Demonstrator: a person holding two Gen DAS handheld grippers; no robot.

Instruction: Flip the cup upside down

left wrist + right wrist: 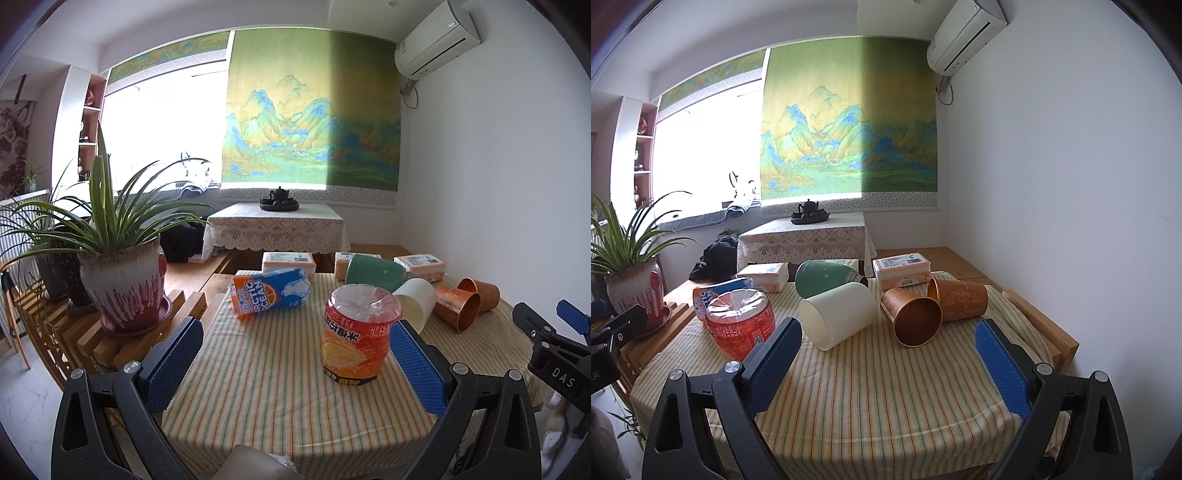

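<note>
Several cups lie on their sides on the striped tablecloth (886, 387): a white cup (837, 316) with its mouth toward me, a green cup (827, 282) behind it, and two copper cups (911, 315) (958, 300). They also show at the right in the left wrist view: the white cup (415, 301), the green cup (373, 273) and a copper cup (456, 306). My right gripper (888, 363) is open and empty, short of the white and copper cups. My left gripper (295, 363) is open and empty, its fingers either side of an orange snack tub (356, 334).
A blue-orange Arctic Ocean pack (271, 291) lies at the table's left. Tissue packs (903, 271) (766, 277) sit at the far edge. A potted plant (123, 288) stands on a wooden rack to the left. A white wall is close on the right.
</note>
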